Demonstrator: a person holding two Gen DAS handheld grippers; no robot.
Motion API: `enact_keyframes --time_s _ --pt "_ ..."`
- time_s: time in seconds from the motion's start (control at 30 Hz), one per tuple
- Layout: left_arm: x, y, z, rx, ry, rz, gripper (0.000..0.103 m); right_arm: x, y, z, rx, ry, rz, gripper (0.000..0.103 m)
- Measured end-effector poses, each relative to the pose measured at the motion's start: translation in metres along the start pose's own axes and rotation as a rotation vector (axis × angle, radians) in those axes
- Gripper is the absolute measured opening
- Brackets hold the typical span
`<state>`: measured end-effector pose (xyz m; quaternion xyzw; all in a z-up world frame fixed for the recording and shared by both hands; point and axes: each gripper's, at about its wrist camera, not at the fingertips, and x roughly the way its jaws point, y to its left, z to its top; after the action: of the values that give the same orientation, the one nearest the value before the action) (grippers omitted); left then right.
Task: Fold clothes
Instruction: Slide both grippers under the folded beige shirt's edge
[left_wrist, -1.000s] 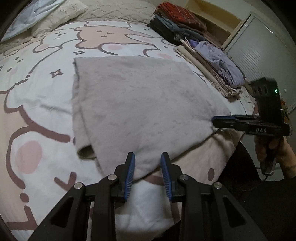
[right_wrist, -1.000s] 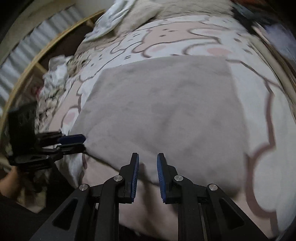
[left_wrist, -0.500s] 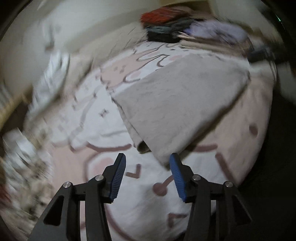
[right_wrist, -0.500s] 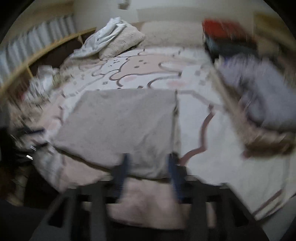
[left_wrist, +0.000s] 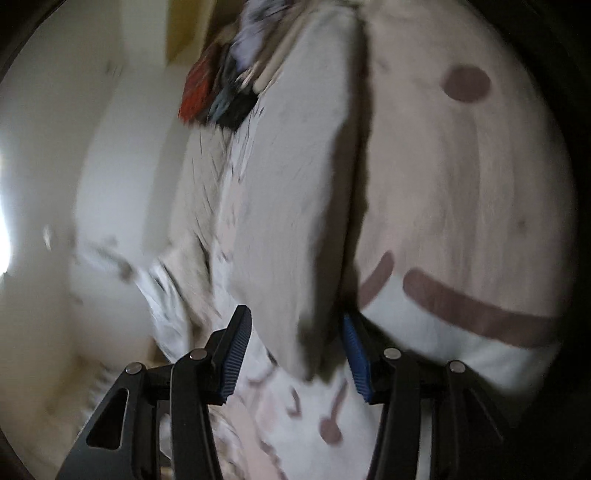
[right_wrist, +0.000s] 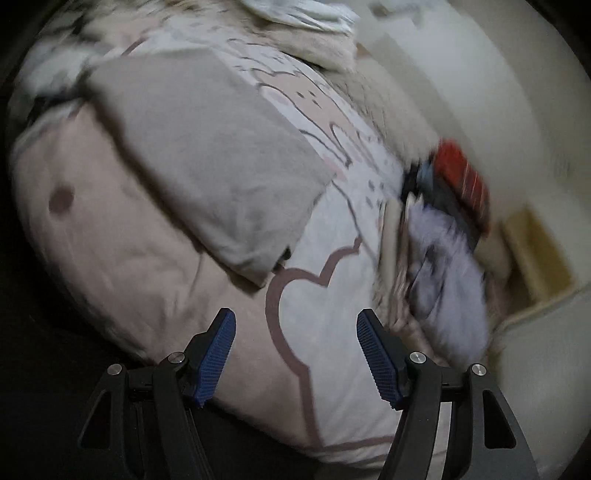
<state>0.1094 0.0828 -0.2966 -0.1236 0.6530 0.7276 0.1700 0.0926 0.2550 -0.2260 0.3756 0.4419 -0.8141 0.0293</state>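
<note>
A grey folded garment (left_wrist: 295, 192) lies flat on the cartoon-print bedspread (left_wrist: 461, 184). In the left wrist view the camera is rolled sideways and the garment's near corner lies between my open left gripper's (left_wrist: 295, 354) blue pads, not pinched. In the right wrist view the same garment (right_wrist: 207, 155) lies ahead to the left. My right gripper (right_wrist: 295, 358) is open and empty over the bedspread (right_wrist: 325, 314) near the bed's edge, clear of the garment. Both views are blurred.
A stack of folded clothes, lilac (right_wrist: 447, 266) in front and red (right_wrist: 461, 184) behind, sits on the bed's right side; it also shows in the left wrist view (left_wrist: 221, 85). Pillows and a crumpled white cloth (right_wrist: 306, 14) lie at the head. A pale wall (left_wrist: 74, 147) stands behind.
Both grippers opened wider and let go of the garment's edge. Both cameras swung and rolled sharply; the left gripper moved to the garment's left corner, the right toward the right side.
</note>
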Motion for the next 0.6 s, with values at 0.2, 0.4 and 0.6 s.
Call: enact_keyframes --time_s 0.2,0.4,0.6 --pt "0.005 0.005 -0.008 0.019 -0.055 0.003 0.046 0.009 0.044 0.0 -0.242 -0.108 -0.117 0.068" --pt "0.002 0.019 -0.003 -0.101 -0.034 -0.074 0.047 0.027 0.071 0.003 -0.409 -0.176 -0.24 0.068" --pt "0.011 0.025 0.007 -0.15 -0.029 -0.078 0.047 0.028 0.077 0.005 -0.488 -0.216 -0.261 0.068"
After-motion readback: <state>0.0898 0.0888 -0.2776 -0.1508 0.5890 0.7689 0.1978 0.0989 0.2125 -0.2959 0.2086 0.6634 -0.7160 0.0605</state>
